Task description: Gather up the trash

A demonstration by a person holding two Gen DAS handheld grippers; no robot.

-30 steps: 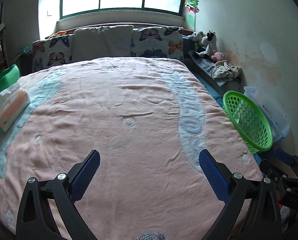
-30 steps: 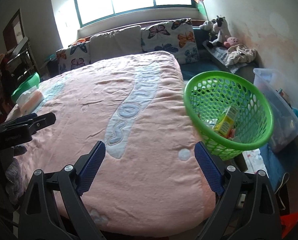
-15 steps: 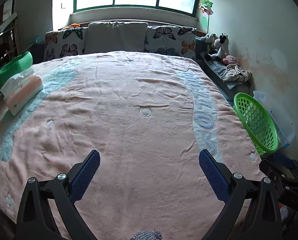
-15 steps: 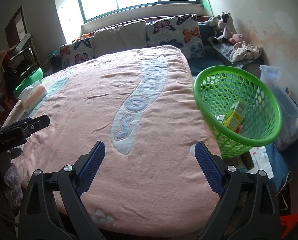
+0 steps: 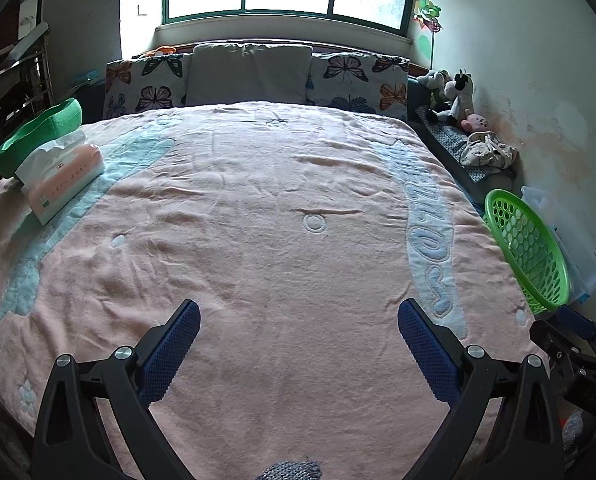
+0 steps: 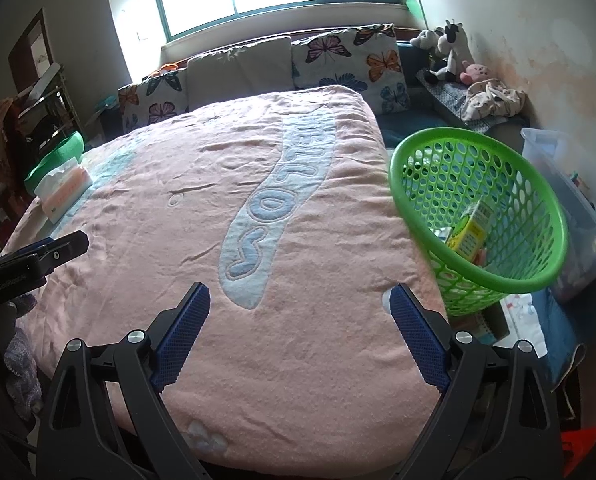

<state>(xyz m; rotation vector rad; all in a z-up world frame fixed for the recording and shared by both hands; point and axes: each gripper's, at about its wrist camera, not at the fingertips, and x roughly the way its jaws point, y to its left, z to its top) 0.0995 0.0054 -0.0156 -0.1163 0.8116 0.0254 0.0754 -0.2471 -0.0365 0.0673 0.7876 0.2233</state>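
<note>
A green mesh basket (image 6: 497,200) stands tilted at the bed's right edge, also in the left wrist view (image 5: 529,256). A yellow carton (image 6: 471,232) and other scraps lie inside it. My left gripper (image 5: 298,344) is open and empty over the near end of the pink bedspread (image 5: 258,240). My right gripper (image 6: 299,336) is open and empty over the bed's near right part, left of the basket. The left gripper shows at the left edge of the right wrist view (image 6: 38,256).
A tissue pack (image 5: 62,176) and a green bowl (image 5: 38,132) sit at the bed's left edge. Pillows (image 5: 250,72) line the headboard. Stuffed toys (image 5: 453,96) sit on a bench by the right wall. A clear plastic box (image 6: 569,200) stands beyond the basket.
Both grippers have pulled back and risen a little from the bed, so more of the bed shows. Both stay open and empty. The basket has not moved.
</note>
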